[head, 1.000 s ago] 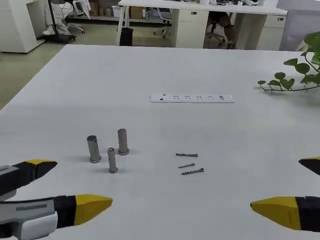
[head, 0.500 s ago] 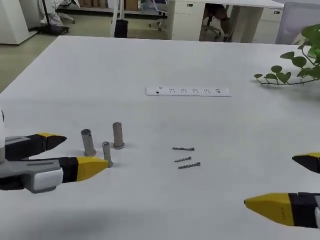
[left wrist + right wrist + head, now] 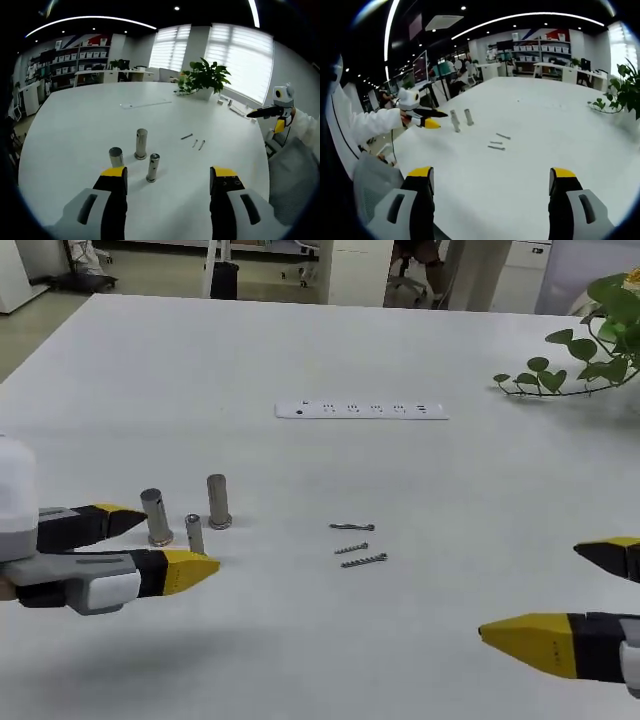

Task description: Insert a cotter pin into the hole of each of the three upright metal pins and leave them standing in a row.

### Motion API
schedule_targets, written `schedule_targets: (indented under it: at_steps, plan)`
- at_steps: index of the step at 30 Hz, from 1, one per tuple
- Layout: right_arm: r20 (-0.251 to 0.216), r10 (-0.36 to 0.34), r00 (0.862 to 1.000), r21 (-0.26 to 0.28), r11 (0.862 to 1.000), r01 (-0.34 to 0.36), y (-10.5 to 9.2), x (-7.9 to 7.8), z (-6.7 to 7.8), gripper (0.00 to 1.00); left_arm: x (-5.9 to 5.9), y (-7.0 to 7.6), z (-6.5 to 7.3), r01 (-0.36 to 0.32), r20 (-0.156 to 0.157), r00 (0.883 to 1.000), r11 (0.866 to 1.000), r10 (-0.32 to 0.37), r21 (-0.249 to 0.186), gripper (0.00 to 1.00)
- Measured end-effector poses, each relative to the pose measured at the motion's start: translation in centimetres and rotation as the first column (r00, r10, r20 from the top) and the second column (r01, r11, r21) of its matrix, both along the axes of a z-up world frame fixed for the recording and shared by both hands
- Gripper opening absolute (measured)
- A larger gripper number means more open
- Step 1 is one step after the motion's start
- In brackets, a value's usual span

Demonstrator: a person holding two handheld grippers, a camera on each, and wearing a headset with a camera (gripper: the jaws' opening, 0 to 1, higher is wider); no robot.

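Head view: toward the desk's (image 3: 300, 340) left edge, the left tongs (image 3: 172, 542) hover wide open and empty, their tips just short of the three upright metal pins (image 3: 217, 500), which stand in a tight cluster. Three cotter pins (image 3: 350, 548) lie loose on the desk midway along its near side. By the right edge, the right tongs (image 3: 532, 590) gape wide, holding nothing.

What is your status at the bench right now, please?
Left gripper open, facing the metal pins. Right gripper open, empty. Cotter pins loose on table, none inserted. Power strip far back, no obstruction.
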State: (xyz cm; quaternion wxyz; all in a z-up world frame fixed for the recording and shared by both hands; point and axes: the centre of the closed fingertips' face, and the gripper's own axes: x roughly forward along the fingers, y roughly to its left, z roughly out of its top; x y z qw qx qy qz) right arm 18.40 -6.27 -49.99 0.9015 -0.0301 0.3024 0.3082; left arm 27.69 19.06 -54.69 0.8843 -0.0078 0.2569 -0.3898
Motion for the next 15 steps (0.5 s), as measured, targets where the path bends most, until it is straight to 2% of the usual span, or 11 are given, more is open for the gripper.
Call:
schedule_targets:
  at_steps: [5,15]
  plan:
    - [0.007,-0.007,1.0,-0.013,1.0,0.007,-0.2,0.1,-0.1,0.94,0.4,-0.1,-0.9,0.009,-0.014,1.0,1.0,-0.009,0.011,0.56]
    - [-0.005,-0.025,1.0,-0.027,0.999,0.025,-0.8,0.0,-0.4,0.95,1.0,-0.3,-2.3,0.01,-0.036,0.999,0.999,-0.009,0.033,0.58]
